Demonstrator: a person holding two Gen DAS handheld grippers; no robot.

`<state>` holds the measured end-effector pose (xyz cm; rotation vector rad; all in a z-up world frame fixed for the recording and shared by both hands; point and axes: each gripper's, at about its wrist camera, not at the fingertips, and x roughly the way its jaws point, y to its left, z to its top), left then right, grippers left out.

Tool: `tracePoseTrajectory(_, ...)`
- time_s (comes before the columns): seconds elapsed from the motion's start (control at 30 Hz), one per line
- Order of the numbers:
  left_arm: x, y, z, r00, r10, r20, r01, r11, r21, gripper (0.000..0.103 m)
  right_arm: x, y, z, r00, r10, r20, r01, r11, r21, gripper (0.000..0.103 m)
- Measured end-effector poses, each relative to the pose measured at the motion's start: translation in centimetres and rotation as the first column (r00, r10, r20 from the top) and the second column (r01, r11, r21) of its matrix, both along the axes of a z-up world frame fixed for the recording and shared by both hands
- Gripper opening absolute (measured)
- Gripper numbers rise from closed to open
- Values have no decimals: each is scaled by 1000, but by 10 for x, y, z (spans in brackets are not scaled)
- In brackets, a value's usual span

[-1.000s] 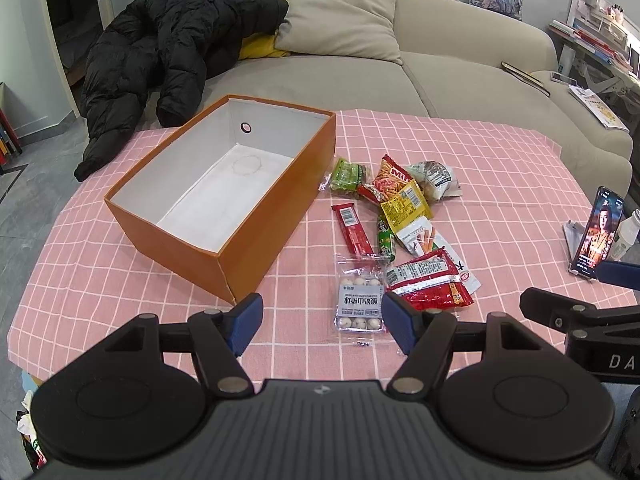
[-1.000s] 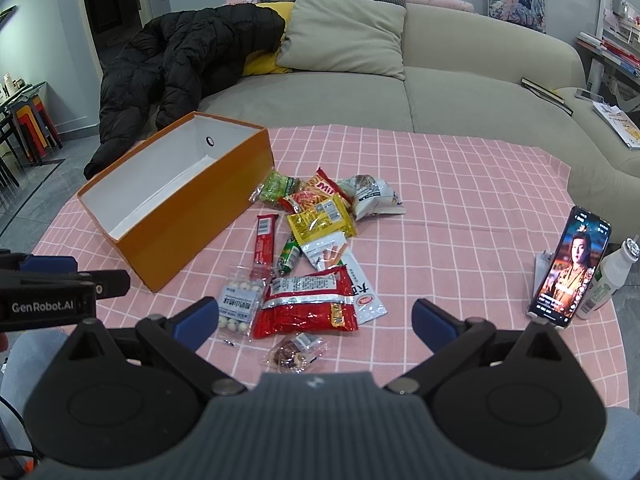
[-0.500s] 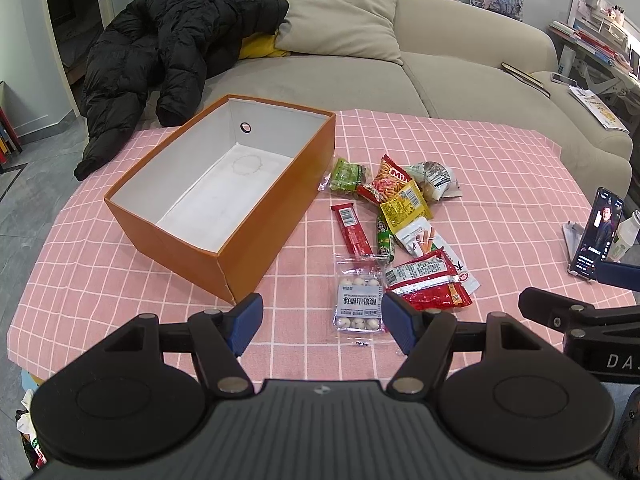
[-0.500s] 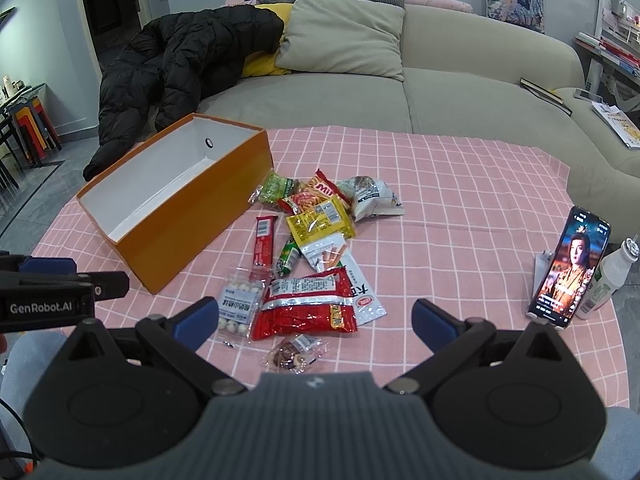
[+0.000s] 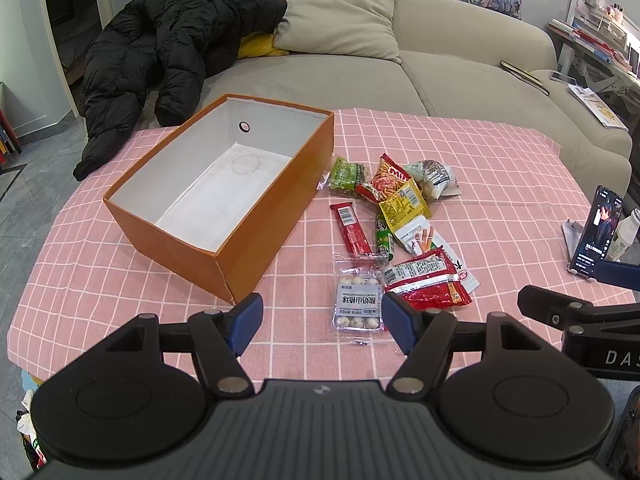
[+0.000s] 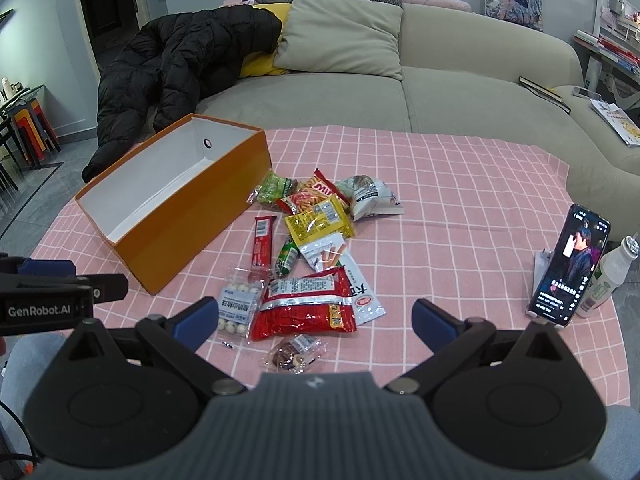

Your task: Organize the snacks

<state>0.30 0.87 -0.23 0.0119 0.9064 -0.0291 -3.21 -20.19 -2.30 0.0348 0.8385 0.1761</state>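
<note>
An empty orange box [image 5: 276, 216] [image 6: 192, 240] with a white inside stands on the left of the pink checked tablecloth [image 5: 480, 168]. Right of it lie several snack packets: a red bar [image 5: 350, 229], a clear pack of white balls [image 5: 357, 299] [image 6: 238, 304], a large red bag [image 5: 426, 280] [image 6: 306, 308], a yellow packet [image 6: 318, 222] and a small brown clear packet [image 6: 294, 354]. My left gripper [image 5: 322, 322] hovers open near the table's front edge, just before the ball pack. My right gripper [image 6: 316, 318] hovers open over the red bag, holding nothing.
A phone on a stand [image 6: 570, 266] and a white bottle [image 6: 608, 276] sit at the table's right edge. Behind the table is a beige sofa [image 5: 440, 64] with a black jacket [image 5: 172, 48] and a cushion [image 5: 340, 16].
The phone's screen picture has changed. Both grippers stay almost still, open.
</note>
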Motion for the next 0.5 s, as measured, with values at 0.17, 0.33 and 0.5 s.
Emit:
tracePoseTrajectory(0.17,0,0,0,1000,-1,1,1,1000,0,80,0,0,0,1000,0,0,0,1000,0,99)
tracePoseTrajectory(0.33,0,0,0,1000,-1,-1,1,1000,1,80,0,0,-1,1000,1,0,-1,1000,0,99)
tracePoseTrajectory(0.5,0,0,0,1000,0,0,0,1000,0,80,0,1,-1,1000,-2,1,2,1000,0,99)
